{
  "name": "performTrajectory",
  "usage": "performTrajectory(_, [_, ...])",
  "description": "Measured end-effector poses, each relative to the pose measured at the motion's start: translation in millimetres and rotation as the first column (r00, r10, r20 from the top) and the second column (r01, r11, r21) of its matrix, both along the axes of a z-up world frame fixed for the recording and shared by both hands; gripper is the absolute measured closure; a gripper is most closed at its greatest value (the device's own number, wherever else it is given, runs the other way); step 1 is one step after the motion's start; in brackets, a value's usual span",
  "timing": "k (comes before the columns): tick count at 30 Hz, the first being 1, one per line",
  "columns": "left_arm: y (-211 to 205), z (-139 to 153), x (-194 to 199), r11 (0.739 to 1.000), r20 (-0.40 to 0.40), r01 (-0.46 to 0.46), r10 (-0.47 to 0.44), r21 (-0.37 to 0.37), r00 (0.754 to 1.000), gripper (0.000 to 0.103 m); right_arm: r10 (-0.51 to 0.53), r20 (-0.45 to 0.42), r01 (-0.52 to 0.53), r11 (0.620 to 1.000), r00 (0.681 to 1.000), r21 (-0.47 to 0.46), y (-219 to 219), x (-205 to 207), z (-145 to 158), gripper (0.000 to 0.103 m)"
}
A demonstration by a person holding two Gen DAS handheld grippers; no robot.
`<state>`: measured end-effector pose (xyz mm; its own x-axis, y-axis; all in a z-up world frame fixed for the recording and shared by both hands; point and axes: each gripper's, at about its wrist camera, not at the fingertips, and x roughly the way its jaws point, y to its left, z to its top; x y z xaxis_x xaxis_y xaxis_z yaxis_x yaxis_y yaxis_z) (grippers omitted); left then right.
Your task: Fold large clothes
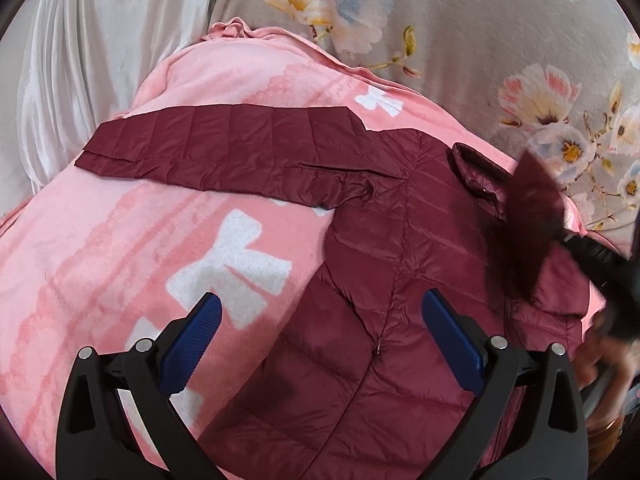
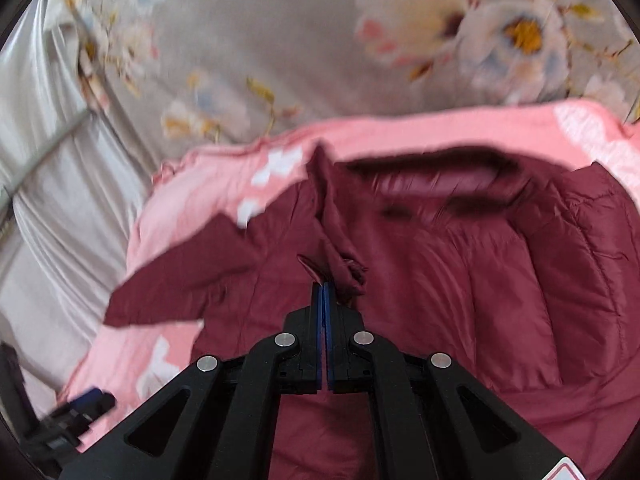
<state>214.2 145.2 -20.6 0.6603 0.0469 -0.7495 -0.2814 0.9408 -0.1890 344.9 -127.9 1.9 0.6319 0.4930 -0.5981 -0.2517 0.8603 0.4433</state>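
A maroon quilted puffer jacket [image 1: 400, 280] lies spread on a pink blanket [image 1: 120, 240]. One sleeve [image 1: 224, 148] stretches out flat to the left. My left gripper [image 1: 322, 300] hovers open over the jacket's side edge, with nothing between its blue pads. The right wrist view shows my right gripper [image 2: 322, 286] shut on the bunched end of the other sleeve [image 2: 332, 220], which is lifted over the jacket's body [image 2: 480, 280]. That raised sleeve [image 1: 524, 208] is a dark blur at the right of the left wrist view. The collar [image 2: 432, 160] lies at the far side.
The blanket [image 2: 400, 132] rests on a grey floral bedsheet [image 1: 480, 20]. White satin cloth [image 1: 80, 60] hangs along the left side. In the right wrist view, my left gripper [image 2: 84, 400] is at the bottom left corner.
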Motion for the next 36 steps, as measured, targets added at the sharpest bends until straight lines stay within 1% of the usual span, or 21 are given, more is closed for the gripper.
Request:
performTrajectory(3, [-1, -2, 2, 1.000, 0.002, 0.006, -0.006, 0.005, 1.000, 0.005, 0.026, -0.049, -0.027, 1.000, 0.998, -0.012, 22, 3, -21, 0.101])
performTrajectory(5, [-2, -4, 5, 1.000, 0.000, 0.010, -0.010, 0.005, 1.000, 0.005, 0.050, -0.067, -0.053, 0.998, 0.997, -0.046, 37, 3, -33, 0.101])
performTrajectory(10, [-9, -8, 15, 0.998, -0.005, 0.054, -0.054, -0.031, 0.999, 0.005, 0.100, -0.121, -0.115, 0.986, 0.988, -0.120, 69, 0, -63, 0.101])
performTrajectory(11, [-12, -8, 19, 0.996, -0.005, 0.076, -0.076, -0.048, 0.997, 0.005, 0.106, -0.134, -0.123, 0.984, 0.985, -0.125, 72, 1, -67, 0.101])
performTrajectory(13, [-20, -11, 35, 0.981, -0.005, 0.144, -0.146, -0.127, 0.989, 0.005, 0.115, -0.149, -0.135, 0.982, 0.982, -0.133, 74, 2, -70, 0.100])
performTrajectory(15, [-26, -16, 51, 0.963, -0.013, 0.180, -0.186, -0.201, 0.982, 0.005, 0.132, -0.166, -0.153, 0.981, 0.977, -0.116, 71, -2, -64, 0.093])
performTrajectory(16, [-30, -19, 60, 0.952, -0.020, 0.193, -0.204, -0.238, 0.979, 0.005, 0.142, -0.168, -0.161, 0.982, 0.976, -0.102, 67, -8, -58, 0.082])
performTrajectory(17, [-35, -24, 71, 0.936, -0.033, 0.204, -0.222, -0.288, 0.974, 0.005, 0.146, -0.156, -0.162, 0.982, 0.977, -0.094, 63, -13, -50, 0.063])
performTrajectory(19, [-44, -31, 85, 0.910, -0.052, 0.213, -0.246, -0.356, 0.968, 0.005, 0.106, -0.096, -0.114, 0.990, 0.990, -0.082, 41, -37, -32, 0.041])
performTrajectory(21, [-54, -41, 101, 0.878, -0.068, 0.216, -0.269, -0.428, 0.961, 0.005, 0.051, -0.075, -0.055, 0.997, 0.996, -0.055, 9, -54, -22, 0.041])
performTrajectory(24, [-70, -60, 124, 0.865, -0.130, 0.185, -0.274, -0.467, 0.953, 0.006, -0.070, -0.095, 0.069, 0.997, 0.993, -0.019, -49, -71, -21, 0.041])
performTrajectory(25, [-72, -67, 130, 0.862, -0.152, 0.167, -0.269, -0.479, 0.951, 0.009, -0.127, -0.108, 0.126, 0.992, 0.986, -0.014, -75, -76, -23, 0.041])
performTrajectory(26, [-74, -74, 137, 0.851, -0.169, 0.144, -0.261, -0.506, 0.950, 0.011, -0.164, -0.117, 0.163, 0.987, 0.980, -0.013, -91, -78, -25, 0.041])
performTrajectory(28, [-74, -80, 143, 0.839, -0.179, 0.118, -0.247, -0.531, 0.952, 0.021, -0.260, -0.153, 0.264, 0.964, 0.953, 0.010, -137, -79, -34, 0.041])
performTrajectory(29, [-75, -80, 146, 0.839, -0.183, 0.112, -0.243, -0.532, 0.953, 0.038, -0.286, -0.170, 0.295, 0.955, 0.943, 0.031, -151, -78, -38, 0.041])
performTrajectory(30, [-75, -79, 147, 0.833, -0.178, 0.121, -0.253, -0.540, 0.951, 0.048, -0.318, -0.193, 0.337, 0.939, 0.928, 0.071, -172, -76, -44, 0.041])
performTrajectory(31, [-73, -78, 149, 0.824, -0.174, 0.130, -0.266, -0.552, 0.948, 0.071, -0.337, -0.209, 0.362, 0.927, 0.918, 0.096, -184, -73, -50, 0.041])
performTrajectory(32, [-72, -75, 151, 0.820, -0.175, 0.130, -0.268, -0.557, 0.947, 0.089, -0.380, -0.261, 0.427, 0.891, 0.887, 0.153, -214, -63, -65, 0.041])
performTrajectory(33, [-69, -73, 152, 0.820, -0.170, 0.132, -0.268, -0.556, 0.948, 0.095, -0.383, -0.285, 0.442, 0.878, 0.879, 0.185, -225, -56, -73, 0.041])
performTrajectory(34, [-67, -67, 153, 0.823, -0.152, 0.141, -0.264, -0.550, 0.952, 0.097, -0.379, -0.301, 0.449, 0.868, 0.875, 0.211, -229, -52, -77, 0.042])
performTrajectory(36, [-61, -56, 155, 0.845, -0.130, 0.154, -0.254, -0.512, 0.959, 0.100, -0.351, -0.324, 0.445, 0.848, 0.878, 0.287, -236, -41, -85, 0.043])
